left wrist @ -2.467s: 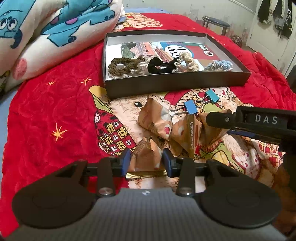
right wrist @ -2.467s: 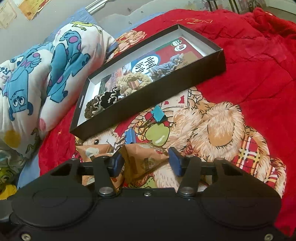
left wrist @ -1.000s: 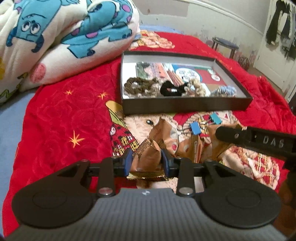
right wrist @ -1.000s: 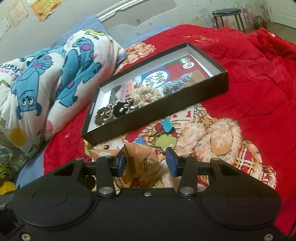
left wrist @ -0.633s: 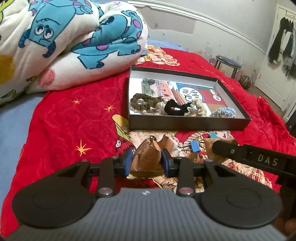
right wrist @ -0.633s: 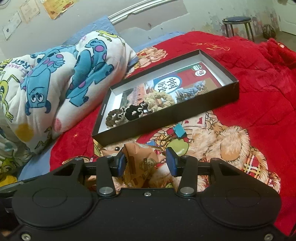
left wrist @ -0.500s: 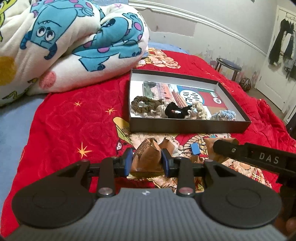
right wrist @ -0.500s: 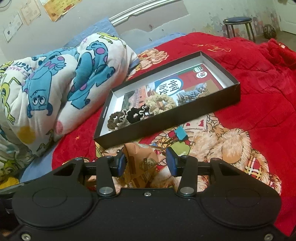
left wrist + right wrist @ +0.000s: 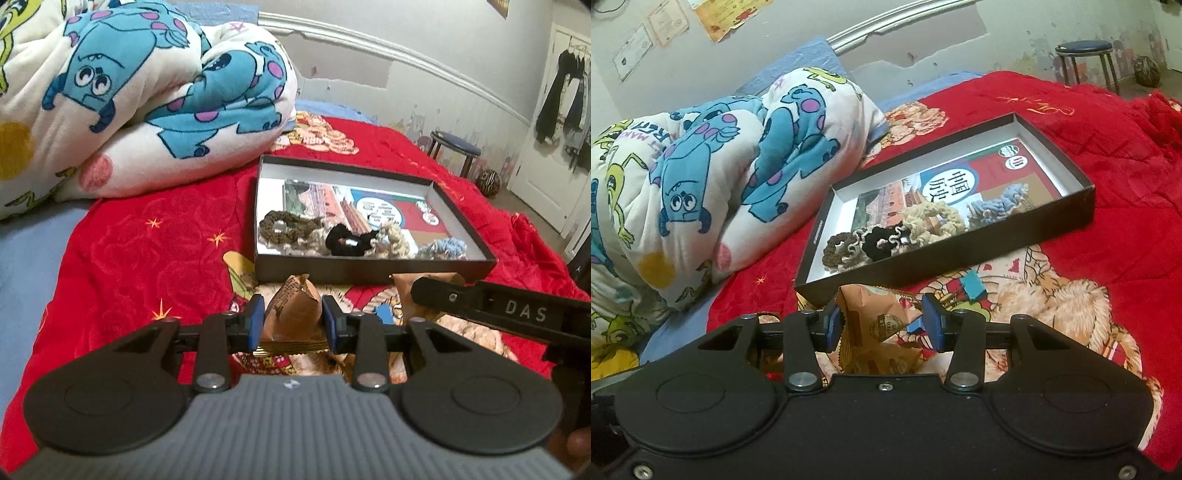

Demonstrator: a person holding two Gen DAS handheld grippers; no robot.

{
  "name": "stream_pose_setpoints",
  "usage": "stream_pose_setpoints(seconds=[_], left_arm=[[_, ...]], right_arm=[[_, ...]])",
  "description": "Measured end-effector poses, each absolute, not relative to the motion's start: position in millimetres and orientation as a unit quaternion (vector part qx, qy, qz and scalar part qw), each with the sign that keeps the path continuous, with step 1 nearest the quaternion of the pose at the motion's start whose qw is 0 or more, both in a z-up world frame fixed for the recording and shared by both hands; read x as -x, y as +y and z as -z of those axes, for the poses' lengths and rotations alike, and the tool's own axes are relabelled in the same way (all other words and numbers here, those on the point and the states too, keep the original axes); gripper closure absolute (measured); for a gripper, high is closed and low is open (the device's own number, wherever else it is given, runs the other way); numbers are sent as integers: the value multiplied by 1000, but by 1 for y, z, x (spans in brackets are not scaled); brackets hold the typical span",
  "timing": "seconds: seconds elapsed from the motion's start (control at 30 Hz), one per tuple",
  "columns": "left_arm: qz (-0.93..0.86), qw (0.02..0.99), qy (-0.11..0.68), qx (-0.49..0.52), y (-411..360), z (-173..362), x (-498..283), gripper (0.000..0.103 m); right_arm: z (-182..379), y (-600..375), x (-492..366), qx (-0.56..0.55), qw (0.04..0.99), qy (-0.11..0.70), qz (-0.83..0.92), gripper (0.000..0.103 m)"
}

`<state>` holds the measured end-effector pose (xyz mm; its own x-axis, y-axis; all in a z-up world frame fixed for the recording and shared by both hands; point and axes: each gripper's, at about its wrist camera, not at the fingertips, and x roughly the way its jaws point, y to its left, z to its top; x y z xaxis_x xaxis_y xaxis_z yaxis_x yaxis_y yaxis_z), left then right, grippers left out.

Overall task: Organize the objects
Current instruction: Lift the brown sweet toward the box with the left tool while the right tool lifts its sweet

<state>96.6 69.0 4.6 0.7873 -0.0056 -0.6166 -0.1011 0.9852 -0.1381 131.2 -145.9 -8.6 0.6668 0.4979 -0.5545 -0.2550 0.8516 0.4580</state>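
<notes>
Raised off the quilt: two snack packets, left gripper (image 9: 291, 326) and right gripper (image 9: 882, 326) each clamping one; step: carry; next: box (image 9: 369, 267) ahead of jaws.

snack packet (image 9: 875, 321) base behind gripper body, quilt (image 9: 110, 92) cut off at frame edge

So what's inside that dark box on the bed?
The box holds four scrunchies in a row along its near wall: brown, black, beige and blue. They lie on a printed sheet; what it shows beneath them is covered.
</notes>
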Motion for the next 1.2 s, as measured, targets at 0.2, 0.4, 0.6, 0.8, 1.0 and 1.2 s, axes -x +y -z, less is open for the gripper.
stream_pose_setpoints(seconds=[0.2, 0.4, 0.6, 0.8, 1.0, 1.2], left_arm=[[-21, 947, 307, 90, 67, -12, -96, 66], [-30, 950, 299, 86, 68, -13, -97, 66], [-34, 953, 290, 74, 67, -15, -97, 66], [-35, 958, 277, 69, 67, -21, -95, 66], [-45, 958, 275, 74, 72, -22, -97, 65], [-48, 962, 261, 66, 73, -26, -96, 66]], right_arm=[[4, -151, -138, -178, 896, 348, -212, 60], [-1, -156, -145, -186, 896, 341, -213, 60], [-5, -161, -150, -195, 896, 337, -215, 60], [-10, -165, -154, -201, 895, 332, -219, 60], [-16, -168, -157, -205, 896, 324, -225, 60], [-22, -171, -160, -202, 900, 313, -225, 60]])
